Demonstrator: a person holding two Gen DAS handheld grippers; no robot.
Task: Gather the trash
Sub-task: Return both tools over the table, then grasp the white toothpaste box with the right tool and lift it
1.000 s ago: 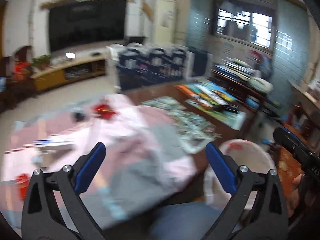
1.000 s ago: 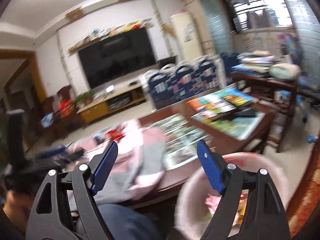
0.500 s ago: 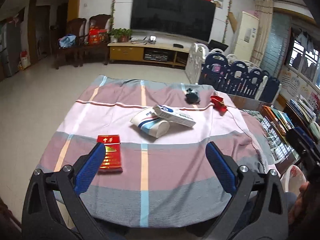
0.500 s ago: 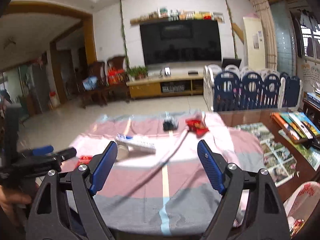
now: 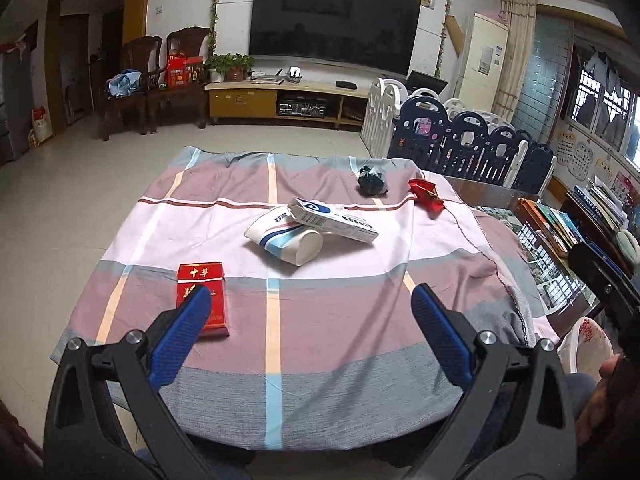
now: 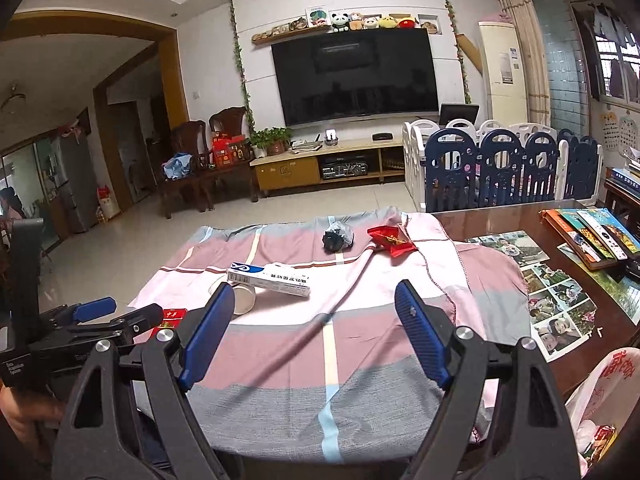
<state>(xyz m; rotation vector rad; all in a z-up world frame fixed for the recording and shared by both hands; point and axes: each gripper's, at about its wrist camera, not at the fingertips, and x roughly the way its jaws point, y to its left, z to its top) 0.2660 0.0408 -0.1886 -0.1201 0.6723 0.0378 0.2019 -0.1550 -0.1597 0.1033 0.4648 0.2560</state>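
Trash lies on a striped cloth over a table. A red cigarette pack lies near my left gripper, which is open and empty above the cloth's near edge. A paper cup on its side sits mid-cloth with a white and blue box leaning on it. A dark crumpled wad and a red wrapper lie at the far right. My right gripper is open and empty; it sees the box, wad and wrapper.
A white plastic bag with red print hangs open at the right, below the table edge. The bare table part to the right holds photos and books. A blue and white play fence stands behind.
Both grippers swung left from the bag and bookshelf side to face the striped cloth, then steadied. Both stayed open and empty.
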